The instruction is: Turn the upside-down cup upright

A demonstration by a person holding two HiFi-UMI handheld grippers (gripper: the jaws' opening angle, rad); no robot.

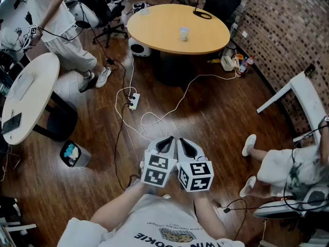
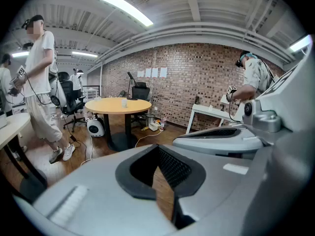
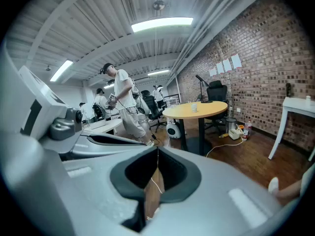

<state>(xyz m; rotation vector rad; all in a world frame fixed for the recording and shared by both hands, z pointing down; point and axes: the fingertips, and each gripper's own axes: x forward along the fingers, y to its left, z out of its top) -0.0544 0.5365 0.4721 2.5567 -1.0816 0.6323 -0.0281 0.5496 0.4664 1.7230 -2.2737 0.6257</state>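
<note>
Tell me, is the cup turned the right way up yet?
Not yet; nothing looks done. The cup stands far off on the round yellow table, too small to tell which way up. Nothing is in hand: the left gripper and right gripper are shut, empty, side by side over the floor. Left to do: go over, grab the cup, flip it.

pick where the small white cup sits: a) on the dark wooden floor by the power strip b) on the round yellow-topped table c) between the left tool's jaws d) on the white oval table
b, the small white cup stands on the round yellow-topped table, near its middle.
</note>
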